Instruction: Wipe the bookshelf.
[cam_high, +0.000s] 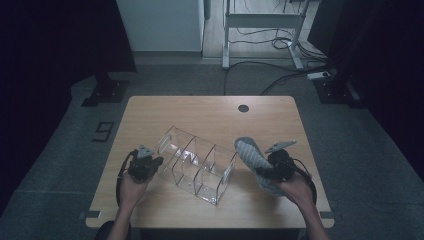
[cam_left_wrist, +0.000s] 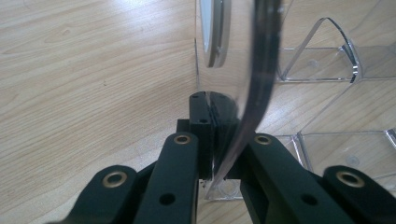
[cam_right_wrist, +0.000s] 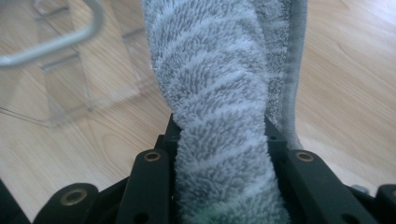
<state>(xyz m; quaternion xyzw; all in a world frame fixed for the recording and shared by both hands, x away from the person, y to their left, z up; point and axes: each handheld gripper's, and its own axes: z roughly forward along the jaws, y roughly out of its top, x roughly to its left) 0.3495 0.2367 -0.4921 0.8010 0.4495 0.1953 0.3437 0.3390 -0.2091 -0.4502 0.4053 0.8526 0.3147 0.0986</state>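
A clear acrylic organiser (cam_high: 197, 162) with three compartments lies slanted across the middle of the wooden table (cam_high: 210, 112). My left gripper (cam_high: 152, 162) is at its left end, shut on the organiser's clear end wall (cam_left_wrist: 243, 126), which runs up between the black pads. A grey striped fluffy cloth (cam_high: 250, 152) is held to the right of the organiser, its free end rising up and left. My right gripper (cam_high: 267, 170) is shut on this cloth (cam_right_wrist: 219, 116), and the fabric bulges between the jaws, above the tabletop.
The far half of the table is bare wood with a round cable hole (cam_high: 243, 108). Beyond the table stand a white desk frame (cam_high: 262, 22) and cables on the floor (cam_high: 280, 75). Dark stands flank the table's left and right far corners.
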